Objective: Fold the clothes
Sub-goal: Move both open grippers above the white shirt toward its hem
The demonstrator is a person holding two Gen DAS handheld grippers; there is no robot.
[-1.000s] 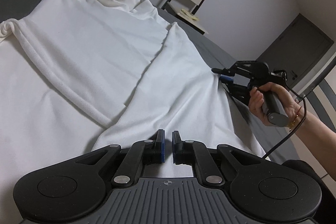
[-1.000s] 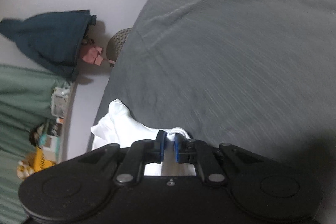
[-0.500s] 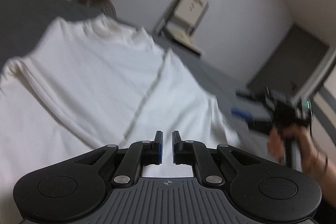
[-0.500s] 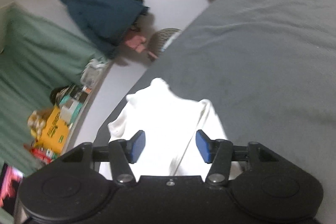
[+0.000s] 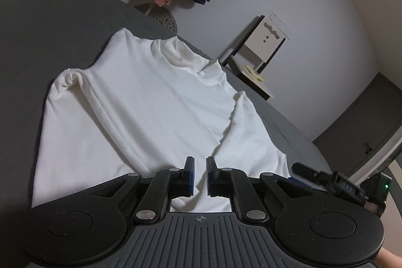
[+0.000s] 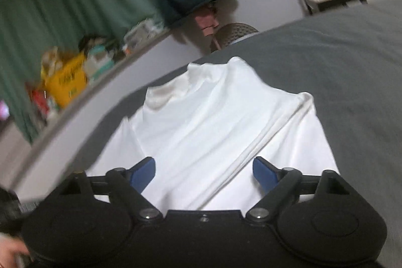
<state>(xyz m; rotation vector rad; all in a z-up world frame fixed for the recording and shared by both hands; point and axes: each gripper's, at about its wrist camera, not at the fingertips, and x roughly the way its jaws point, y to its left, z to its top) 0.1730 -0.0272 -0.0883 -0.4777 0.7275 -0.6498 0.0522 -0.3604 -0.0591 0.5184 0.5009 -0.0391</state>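
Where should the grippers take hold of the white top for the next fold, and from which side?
Probably at the bottom hem of the white top, one near corner per gripper, approaching low from the near edge. Both sleeves already lie folded inward, so the body is a long strip on the grey bedding. The right gripper is open; the left gripper must open first.

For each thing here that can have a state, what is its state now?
white shirt: flat on the grey bed, both sleeves folded in, held by no gripper.
left gripper: jaws shut, empty, above the hem.
right gripper: jaws wide and just been opening, nothing between them.
dark door: closed.
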